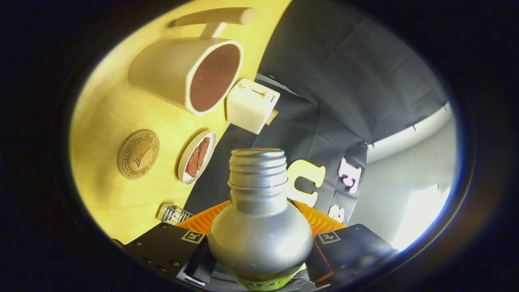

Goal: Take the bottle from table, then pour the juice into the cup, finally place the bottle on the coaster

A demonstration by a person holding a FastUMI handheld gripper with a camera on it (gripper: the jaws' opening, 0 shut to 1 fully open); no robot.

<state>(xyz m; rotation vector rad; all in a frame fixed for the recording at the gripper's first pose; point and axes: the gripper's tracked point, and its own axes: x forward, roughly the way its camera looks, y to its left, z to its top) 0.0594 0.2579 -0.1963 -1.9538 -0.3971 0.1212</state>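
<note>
You had the gripper (259, 259) rolled sideways, so the table (117, 113) stood like a wall, both fingers pinching the bottle (259, 227), neck open. Beyond the neck: cup (190, 75) holding dark liquid. Below the cup: coaster (138, 154) and a dish (197, 157) with reddish pieces. Toaster (251, 105) beside the cup.

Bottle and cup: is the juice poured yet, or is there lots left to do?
Picked up: the silver bottle is off the table, gripped between the fingers. In hand: the view is tilted, the bottle's open neck heading toward the cup; I can't tell if juice has gone in. Left: standing the bottle on the round coaster, which sits bare.
</note>
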